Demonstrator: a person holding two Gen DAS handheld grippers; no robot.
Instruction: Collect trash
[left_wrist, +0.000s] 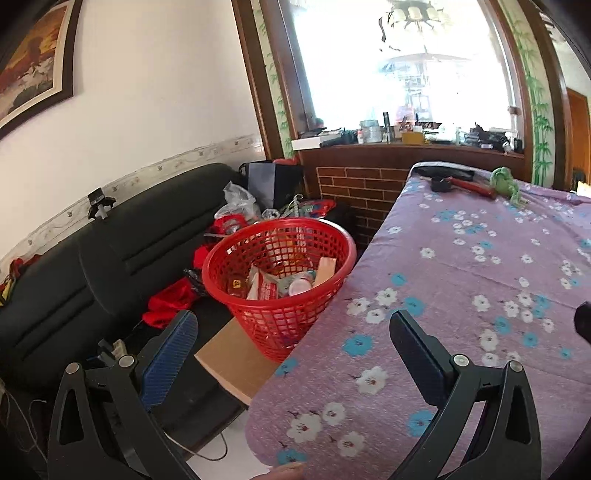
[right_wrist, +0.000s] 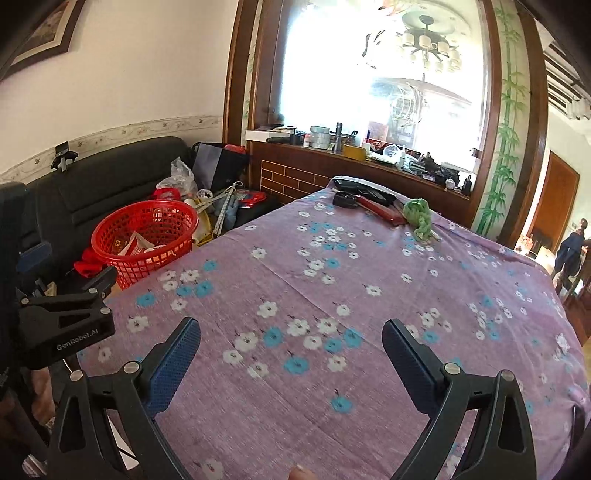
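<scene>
We see the round red plastic lattice basket (left_wrist: 279, 266) left of centre in the left wrist view, standing on a flat brown cardboard box (left_wrist: 236, 363) against the edge of the worktop (left_wrist: 461, 295). Trash fills its bottom: a white and red printed wrapper (left_wrist: 264, 286), a small pale plastic bottle (left_wrist: 301, 284), a tan cardboard piece (left_wrist: 325, 269) leaning on the inner wall. In the right wrist view the same basket (right_wrist: 146, 236) sits at middle left.

The worktop is covered by a mauve cloth printed with white and blue flowers (right_wrist: 332, 295). At its far end, in the upper middle of the right wrist view, lie a crumpled green cloth (right_wrist: 419, 218), a red flat tool (right_wrist: 380, 210) and a small black object (right_wrist: 343, 199), close together.

Behind the basket a black sofa (left_wrist: 92, 258) runs along the left, strewn with red fabric (left_wrist: 171, 301) and clear plastic bags (left_wrist: 238, 201). A brown brick-patterned ledge (right_wrist: 295, 177) crowded with small items stands under a bright window (right_wrist: 369, 74), and a framed picture (left_wrist: 33, 62) hangs upper left.

Our left hand-held gripper (left_wrist: 293, 332) stands wide apart with nothing between its blue pads, above the worktop's edge. Our right hand-held gripper (right_wrist: 291, 339) is likewise spread wide and empty over the cloth.
</scene>
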